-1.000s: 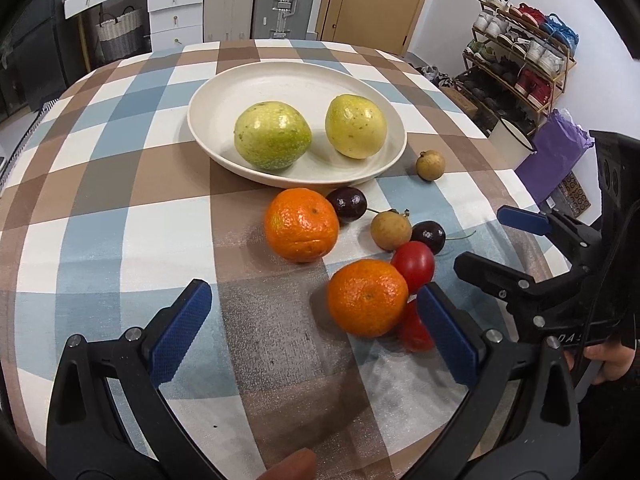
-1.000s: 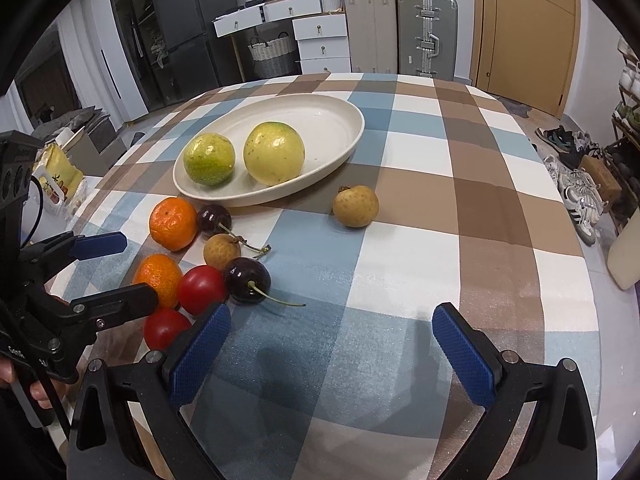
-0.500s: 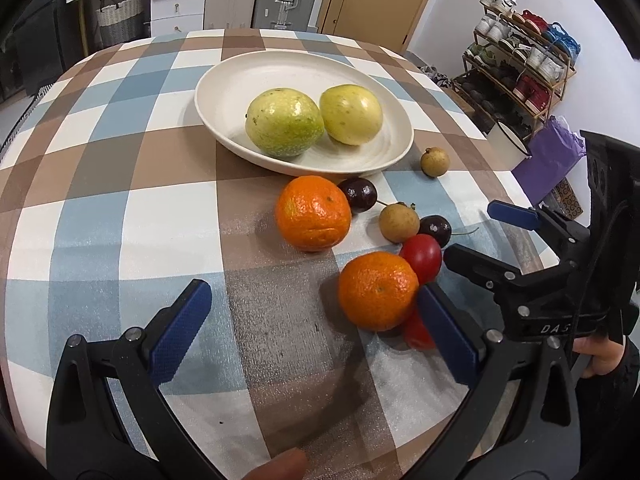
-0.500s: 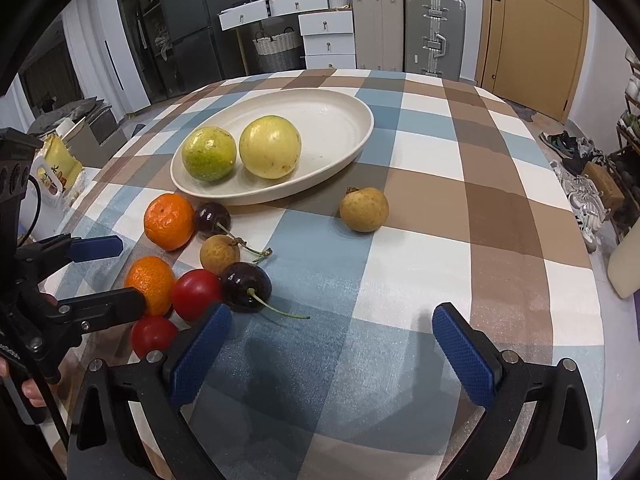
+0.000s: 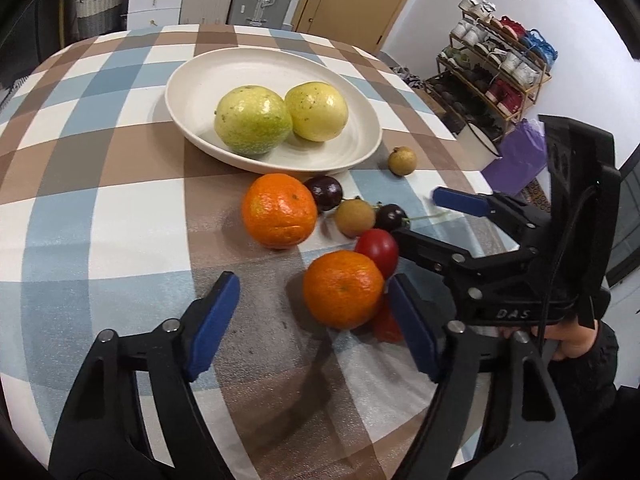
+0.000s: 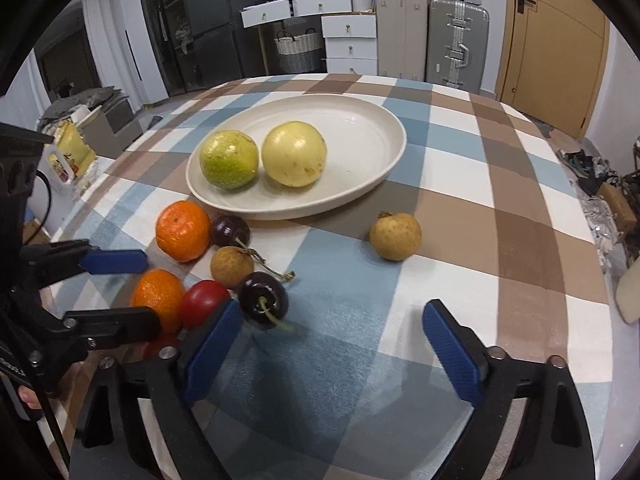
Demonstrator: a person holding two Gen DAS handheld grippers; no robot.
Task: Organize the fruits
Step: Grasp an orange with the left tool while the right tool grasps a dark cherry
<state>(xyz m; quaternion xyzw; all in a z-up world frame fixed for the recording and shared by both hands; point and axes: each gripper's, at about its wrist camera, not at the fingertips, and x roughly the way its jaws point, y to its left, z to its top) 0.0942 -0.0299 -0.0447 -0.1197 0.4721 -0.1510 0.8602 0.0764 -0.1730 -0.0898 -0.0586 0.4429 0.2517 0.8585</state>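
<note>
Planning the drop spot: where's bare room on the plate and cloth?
Free: the plate's right half, beside the yellow fruit; the cloth right of the lone longan. Crowded: the strip in front of the plate, from the oranges to the cherry.

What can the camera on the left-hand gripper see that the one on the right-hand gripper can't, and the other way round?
Only the left wrist view shows the shoe rack and a purple bag beside the table. Only the right wrist view shows the fridge, the yellow box at the far left, and the whole dark cherry with its stem. Both show the white plate holding two big yellow-green fruits, two oranges, the red tomato, the checked tablecloth, the wicker basket, the suitcase, and both grippers open: left gripper, right gripper.
</note>
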